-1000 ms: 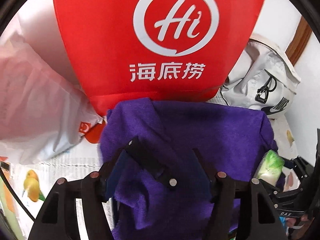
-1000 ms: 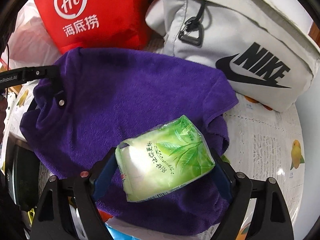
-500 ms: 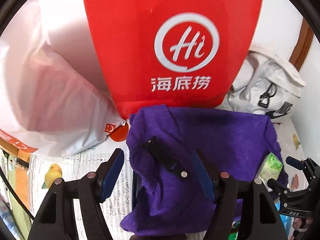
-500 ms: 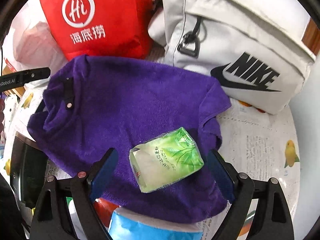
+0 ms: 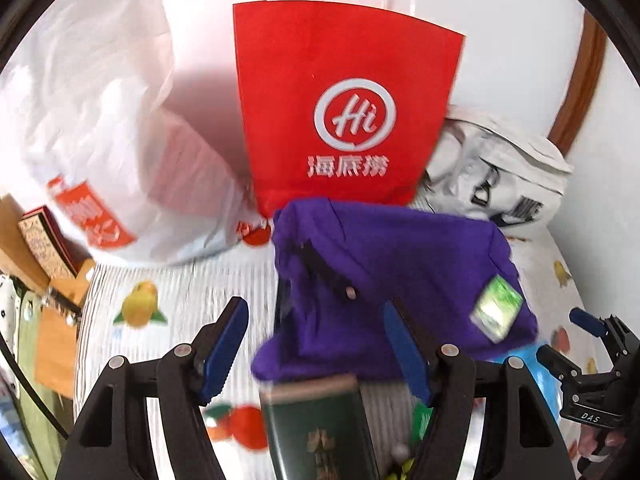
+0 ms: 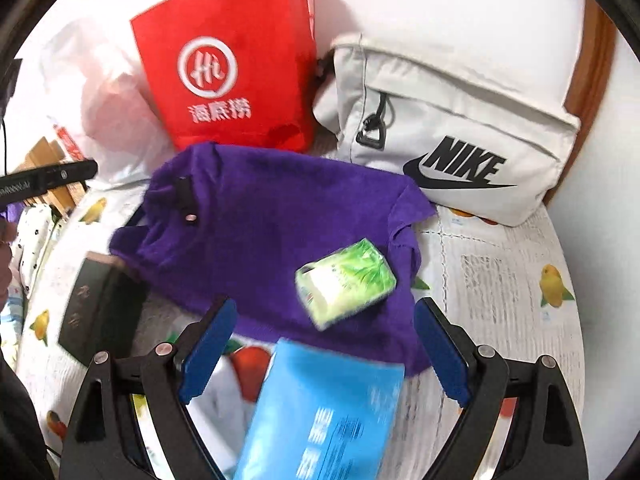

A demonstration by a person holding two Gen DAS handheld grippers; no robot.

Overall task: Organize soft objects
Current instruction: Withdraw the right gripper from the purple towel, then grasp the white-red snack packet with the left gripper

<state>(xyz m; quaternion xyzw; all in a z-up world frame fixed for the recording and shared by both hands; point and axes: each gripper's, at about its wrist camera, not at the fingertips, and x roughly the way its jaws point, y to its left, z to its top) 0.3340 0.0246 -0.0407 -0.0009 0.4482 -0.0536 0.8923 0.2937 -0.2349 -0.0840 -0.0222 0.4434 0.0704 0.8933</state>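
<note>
Left wrist view: the left claw [image 5: 316,344] stands spread and empty above the near-left edge of the purple towel [image 5: 400,264], which lies flat on the fruit-print worktop [image 5: 160,280] in front of the red paper bag [image 5: 344,112]. Its jaws have just been opening, with only the towel's hem below them and nothing pinched. The green tissue pack [image 5: 497,307] sits on the towel's right part. A dark green booklet [image 5: 320,432] lies nearest the camera, and the white plastic bag [image 5: 100,140] slumps at the far left. The step looks like backing away after laying things down; to do it well, lift clear before swinging sideways so a pad does not drag the towel's corner.

Right wrist view: the right claw [image 6: 324,344] is also spread wide, holding nothing, with the tissue pack just beyond its pads, resting tilted on the towel. Only this view shows the blue packet [image 6: 328,408] lying partly over the towel's near edge, the grey Nike bag [image 6: 452,132] in full at the far right, and a black box [image 6: 100,304] at the towel's left. The left view alone shows the booklet.
</note>
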